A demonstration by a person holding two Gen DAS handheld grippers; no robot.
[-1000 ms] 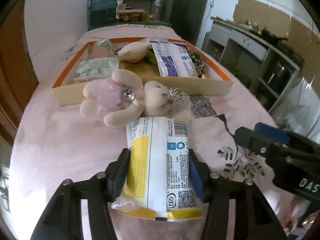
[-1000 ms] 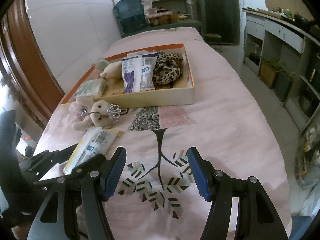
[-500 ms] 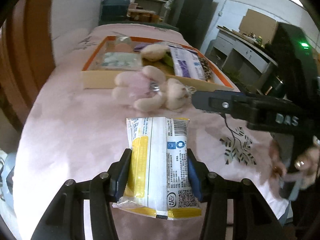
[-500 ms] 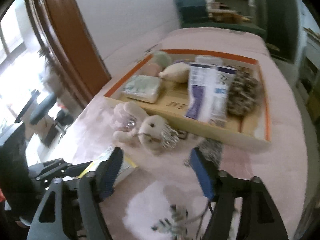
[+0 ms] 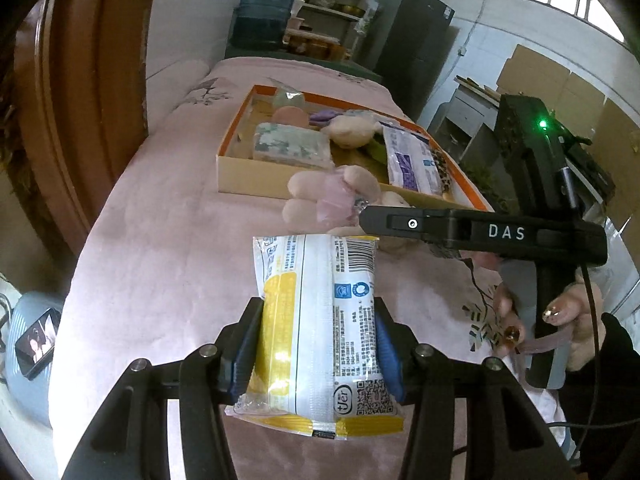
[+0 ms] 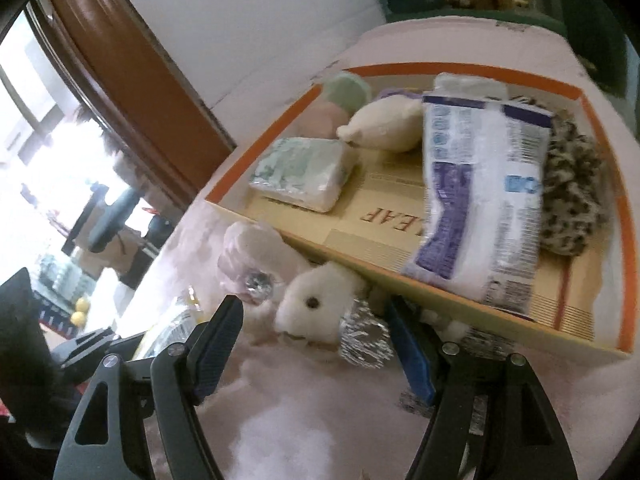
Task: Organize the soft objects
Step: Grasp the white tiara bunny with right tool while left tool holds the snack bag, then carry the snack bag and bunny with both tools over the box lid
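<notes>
One box (image 6: 448, 280) on the pink cloth, several soft things already in it — two tissue packs, one leopard scrunchie. One plush bunny (image 6: 316, 308) just outside its wall, framed by the wide-open, empty right gripper (image 6: 316, 344): closing comes next. One yellow packet (image 5: 320, 320), clamped in the left gripper (image 5: 318, 344).
</notes>
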